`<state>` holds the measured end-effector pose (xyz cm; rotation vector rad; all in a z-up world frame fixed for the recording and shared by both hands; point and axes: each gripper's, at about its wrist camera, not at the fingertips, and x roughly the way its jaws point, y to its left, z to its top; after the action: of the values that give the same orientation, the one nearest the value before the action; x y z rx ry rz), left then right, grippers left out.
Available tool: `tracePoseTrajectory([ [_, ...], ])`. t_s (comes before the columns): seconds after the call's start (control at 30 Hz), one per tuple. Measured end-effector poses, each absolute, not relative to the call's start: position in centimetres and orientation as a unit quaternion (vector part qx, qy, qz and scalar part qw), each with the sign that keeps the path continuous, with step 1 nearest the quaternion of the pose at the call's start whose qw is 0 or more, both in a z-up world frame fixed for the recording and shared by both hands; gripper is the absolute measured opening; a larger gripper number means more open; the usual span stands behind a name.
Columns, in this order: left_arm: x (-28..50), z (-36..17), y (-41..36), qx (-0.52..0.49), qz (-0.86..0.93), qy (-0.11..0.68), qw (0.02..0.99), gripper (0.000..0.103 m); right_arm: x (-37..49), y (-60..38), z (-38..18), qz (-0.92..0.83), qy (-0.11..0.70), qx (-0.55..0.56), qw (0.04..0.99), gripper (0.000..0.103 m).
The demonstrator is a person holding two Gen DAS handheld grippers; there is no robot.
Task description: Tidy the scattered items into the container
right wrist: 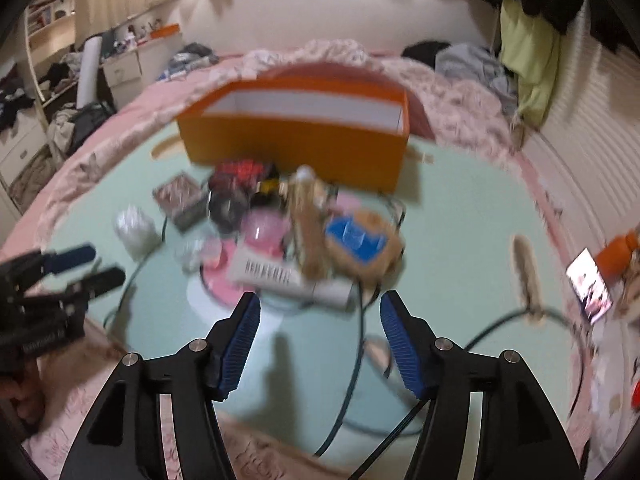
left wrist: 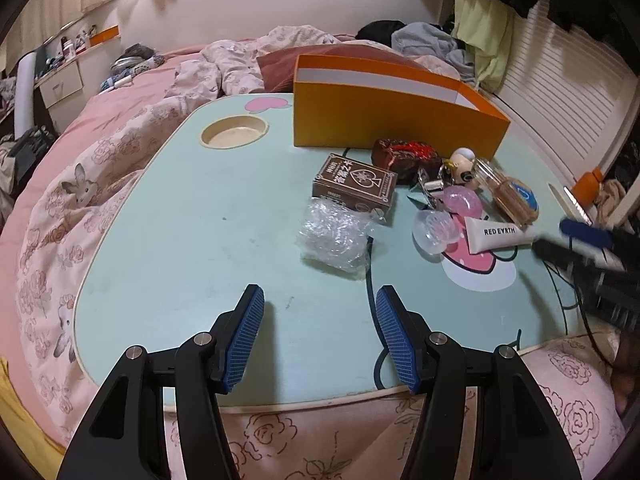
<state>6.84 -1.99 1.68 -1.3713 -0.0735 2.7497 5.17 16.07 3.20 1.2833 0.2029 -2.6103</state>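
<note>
An open orange box [left wrist: 400,120] stands at the back of the mint-green lap table [left wrist: 200,240]. In front of it lie scattered items: a brown card box [left wrist: 354,186], a bubble-wrap bundle [left wrist: 334,240], a white tube [left wrist: 500,236], a perfume bottle [left wrist: 506,194], a pink shell [left wrist: 464,200] and a red-brown packet [left wrist: 406,154]. My left gripper [left wrist: 320,308] hovers open and empty over the table's near edge. My right gripper [right wrist: 320,312] is open and empty just short of the white tube [right wrist: 288,280]; this view is blurred. The orange box [right wrist: 296,140] sits behind the pile.
The table rests on a bed with a pink quilt [left wrist: 80,200] and has a round cup recess [left wrist: 234,132]. A black cable [right wrist: 360,380] runs across the near table. A beige stick [right wrist: 528,276] and a lit phone [right wrist: 590,286] lie to the right.
</note>
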Motion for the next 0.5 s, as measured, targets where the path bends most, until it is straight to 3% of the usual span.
tracePoseTrajectory([
  [0.17, 6.2, 1.3, -1.1, -0.46, 0.887, 0.003, 0.029, 0.06, 4.9, 15.1, 1.9, -0.881, 0.086, 0.455, 0.097, 0.063],
  [0.27, 5.9, 1.4, -0.5, -0.458, 0.888, 0.015, 0.034, 0.06, 5.2, 15.0, 1.6, -0.882, 0.086, 0.454, 0.093, 0.072],
  [0.3, 5.8, 1.4, -0.3, -0.459, 0.888, 0.017, 0.033, 0.063, 5.2, 15.1, 1.6, -0.882, 0.085, 0.454, 0.092, 0.073],
  [0.37, 5.5, 1.2, -0.2, -0.461, 0.887, 0.021, 0.026, 0.086, 5.1, 15.2, 1.5, -0.882, 0.08, 0.456, 0.092, 0.075],
  [0.43, 5.3, 0.9, -0.4, -0.463, 0.886, 0.01, 0.031, 0.088, 5.1, 15.4, 1.4, -0.881, 0.075, 0.458, 0.091, 0.078],
  [0.5, 5.0, 0.6, -0.6, -0.465, 0.885, 0.003, 0.03, 0.099, 5.1, 15.5, 1.4, -0.88, 0.07, 0.46, 0.092, 0.079],
])
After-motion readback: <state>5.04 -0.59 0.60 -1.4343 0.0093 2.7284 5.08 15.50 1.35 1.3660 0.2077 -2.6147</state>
